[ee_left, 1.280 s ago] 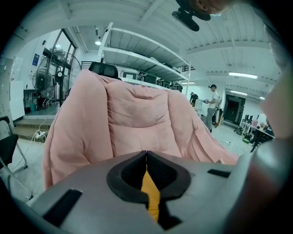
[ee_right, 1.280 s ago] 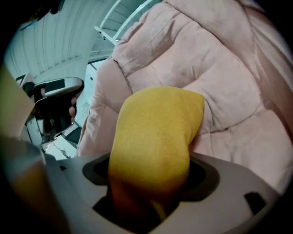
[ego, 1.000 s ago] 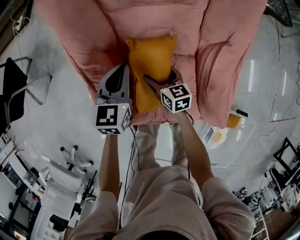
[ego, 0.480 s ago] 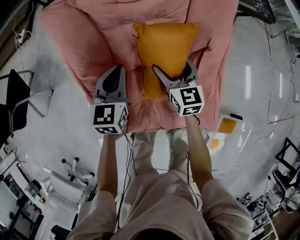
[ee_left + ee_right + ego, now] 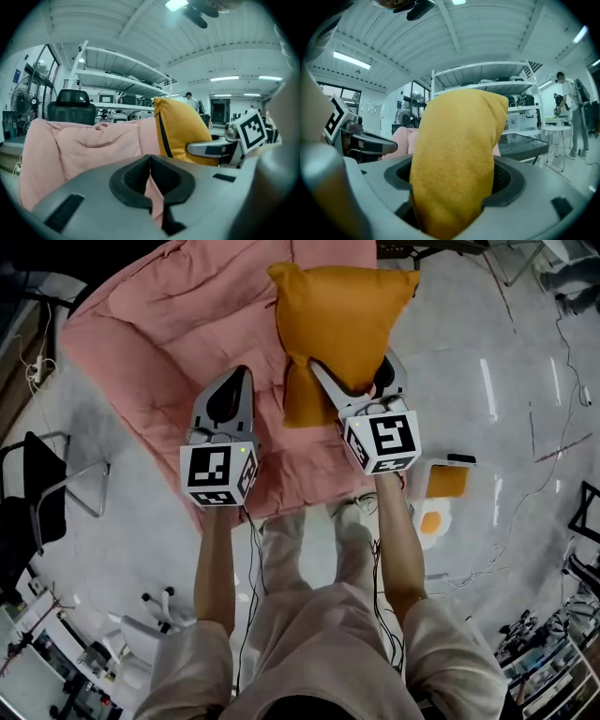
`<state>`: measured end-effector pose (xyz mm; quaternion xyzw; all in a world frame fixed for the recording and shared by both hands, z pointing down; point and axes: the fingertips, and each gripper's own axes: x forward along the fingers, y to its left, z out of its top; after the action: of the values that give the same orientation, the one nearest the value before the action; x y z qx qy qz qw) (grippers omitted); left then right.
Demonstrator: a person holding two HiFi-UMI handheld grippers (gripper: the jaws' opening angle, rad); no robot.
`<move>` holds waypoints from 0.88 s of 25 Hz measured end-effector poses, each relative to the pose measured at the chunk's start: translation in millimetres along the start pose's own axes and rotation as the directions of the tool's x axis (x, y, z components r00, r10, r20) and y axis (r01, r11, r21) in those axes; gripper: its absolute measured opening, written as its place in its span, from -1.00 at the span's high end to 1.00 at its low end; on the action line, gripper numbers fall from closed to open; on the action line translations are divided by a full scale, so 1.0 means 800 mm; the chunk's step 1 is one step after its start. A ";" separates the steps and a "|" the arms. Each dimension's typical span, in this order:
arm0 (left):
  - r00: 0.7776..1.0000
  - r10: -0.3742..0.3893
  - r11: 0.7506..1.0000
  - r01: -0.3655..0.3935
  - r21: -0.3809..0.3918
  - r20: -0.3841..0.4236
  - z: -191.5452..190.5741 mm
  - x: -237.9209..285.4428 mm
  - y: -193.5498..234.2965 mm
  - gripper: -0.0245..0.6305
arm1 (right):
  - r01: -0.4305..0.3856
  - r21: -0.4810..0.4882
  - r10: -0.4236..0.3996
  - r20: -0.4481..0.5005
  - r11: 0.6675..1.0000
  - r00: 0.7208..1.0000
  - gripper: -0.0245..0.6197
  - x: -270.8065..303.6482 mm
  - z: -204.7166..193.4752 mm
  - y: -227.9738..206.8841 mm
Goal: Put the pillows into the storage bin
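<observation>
An orange pillow (image 5: 337, 324) hangs above the pink sofa (image 5: 159, 343). My right gripper (image 5: 352, 368) is shut on the pillow's lower end, and its fabric bulges out between the jaws. In the right gripper view the pillow (image 5: 457, 154) fills the jaw gap. My left gripper (image 5: 232, 382) is left of the pillow over the sofa's front, its jaws together; only a sliver of pink shows in their gap. In the left gripper view the pillow (image 5: 180, 129) stands upright at the right with the right gripper (image 5: 206, 149) on it.
On the floor at my right lies what looks like a clear container (image 5: 466, 461) with an orange thing (image 5: 448, 481) and a white-and-yellow thing (image 5: 431, 521). A black chair (image 5: 33, 507) stands at the left. Cables run over the floor. A glass table (image 5: 525, 143) and shelves stand behind.
The right gripper has carried the orange pillow up and to the right, off the sofa seat. The left gripper stays shut beside it. My view has swung, so the sofa sits further left.
</observation>
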<state>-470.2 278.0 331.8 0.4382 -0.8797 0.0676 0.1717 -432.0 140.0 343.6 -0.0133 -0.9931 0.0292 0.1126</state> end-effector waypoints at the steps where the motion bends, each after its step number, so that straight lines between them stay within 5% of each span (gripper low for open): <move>1: 1.000 -0.017 1.000 0.017 0.008 0.004 0.007 0.006 -0.017 0.89 | 0.020 0.000 -0.020 0.010 1.000 1.000 -0.32 -0.014 0.007 -0.016; 6: 0.990 -0.137 0.989 0.135 0.057 0.025 0.043 0.039 -0.129 0.89 | 0.148 0.007 -0.148 0.058 0.989 0.987 -0.33 -0.105 0.033 -0.109; 12: 0.953 -0.302 0.947 0.297 0.121 0.024 0.071 0.073 -0.296 0.89 | 0.328 0.036 -0.330 0.073 0.944 0.941 -0.33 -0.245 0.031 -0.234; 17: 0.901 -0.433 0.889 0.428 0.165 -0.004 0.072 0.090 -0.445 0.89 | 0.470 0.060 -0.473 0.055 0.880 0.879 -0.34 -0.380 0.005 -0.323; 22: 0.816 -0.575 0.794 0.573 0.203 -0.053 0.052 0.097 -0.606 0.89 | 0.621 0.090 -0.624 0.004 0.778 0.781 -0.34 -0.534 -0.050 -0.397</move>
<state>-138.5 -85.9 305.5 0.7000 -0.6944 0.1022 0.1318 -12.9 -189.1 306.9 0.3208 -0.9414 0.0323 0.0994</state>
